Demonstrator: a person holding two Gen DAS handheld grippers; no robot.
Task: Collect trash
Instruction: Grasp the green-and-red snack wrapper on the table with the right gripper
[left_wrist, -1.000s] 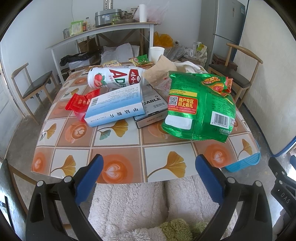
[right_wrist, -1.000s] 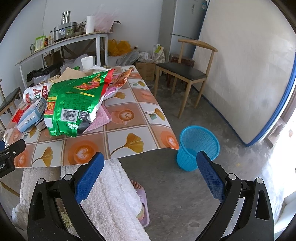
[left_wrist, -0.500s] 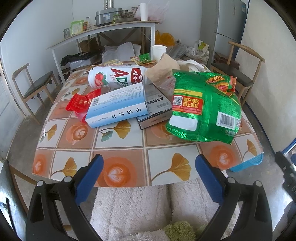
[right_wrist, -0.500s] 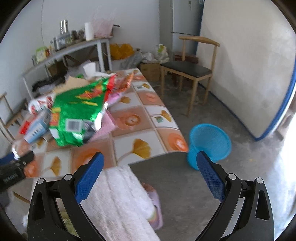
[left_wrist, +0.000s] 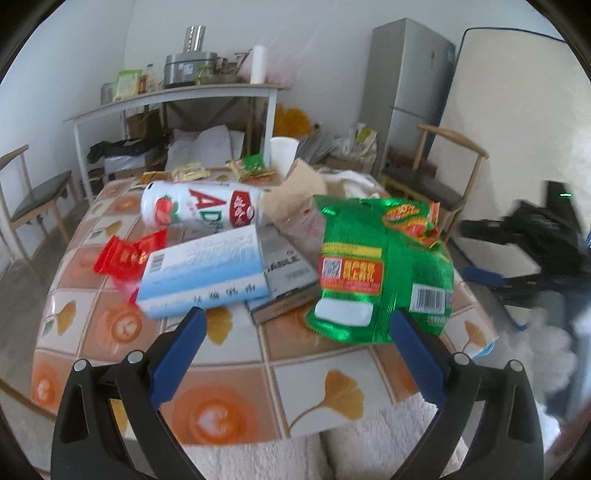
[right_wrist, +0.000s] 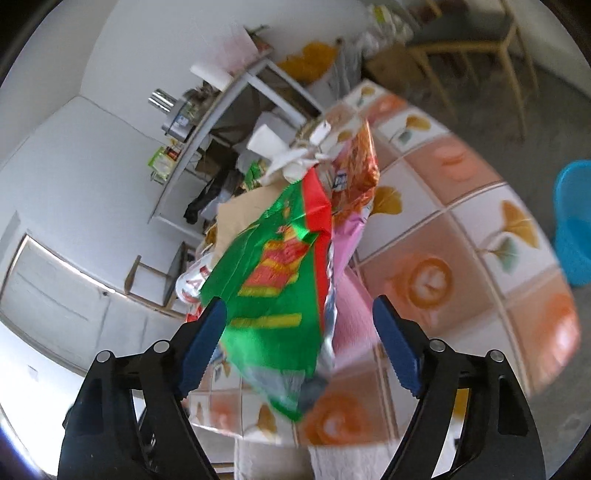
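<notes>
The counter (left_wrist: 229, 384), tiled in orange and ginkgo-leaf squares, carries a heap of litter. Largest is the green snack bag (left_wrist: 380, 273), lying at about 3 o'clock of the heap's centre, near the counter's right edge. At 9 o'clock of the bag a pale blue box (left_wrist: 207, 275) rests on a grey box (left_wrist: 284, 280); at 12 o'clock of the blue box lies a white bottle (left_wrist: 199, 208) on its side, and at 9 o'clock a red wrapper (left_wrist: 127, 254). The left hand-held gripper (left_wrist: 295, 358) hovers with jaws wide apart, holding nothing. The right hand-held gripper (right_wrist: 295, 339) is closing, the green bag (right_wrist: 273, 295) between its jaws, contact blurred. A blue basket (right_wrist: 574, 229) stands on the floor.
</notes>
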